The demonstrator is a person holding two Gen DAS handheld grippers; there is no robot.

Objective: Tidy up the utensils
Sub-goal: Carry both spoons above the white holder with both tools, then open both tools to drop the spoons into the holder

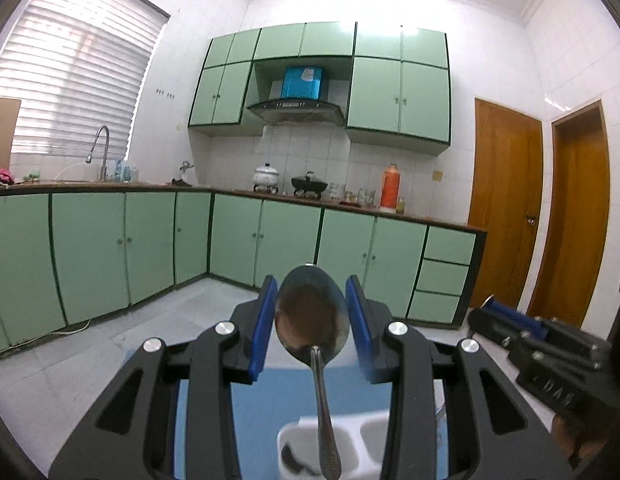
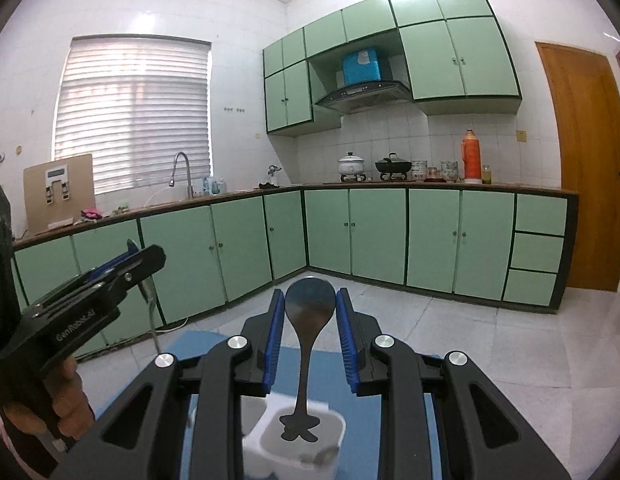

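Left wrist view shows the left tool (image 1: 311,310) gripping a shiny steel spoon (image 1: 311,314) by the bowl, its blue pads (image 1: 265,320) pressed against the two edges. The bowl stands up between the pads and the slim handle hangs down toward the camera, so the spoon's long axis runs close to upright. Its tip hangs over a white plastic utensil caddy (image 1: 306,428) with separate wells, which sits on a blue mat (image 1: 270,400) just below the tool.

From the right wrist view, the right tool (image 2: 310,320) holds a dark, flat-headed spatula-like spoon (image 2: 310,304) in the same fashion: head up between the pads, stem pointing down, and a lobed end (image 2: 298,432) hanging above or just inside one well of the caddy (image 2: 333,424). Whether that end touches the caddy floor I cannot tell. Something small and pale lies in the bottom of that well, too blurred to name. A dark item also rests low in the well under the steel spoon in the left view.

Both utensils are lifted and roughly vertical, each directly over the caddy, so each hand is about equally near its target. My judgement is that the coming move hinges on keeping each handle lined up over its own well while lowering, since the divider between wells lies close to both tips.

Across the room, green cabinets (image 2: 238,248) carry pots and an orange flask (image 2: 471,156).
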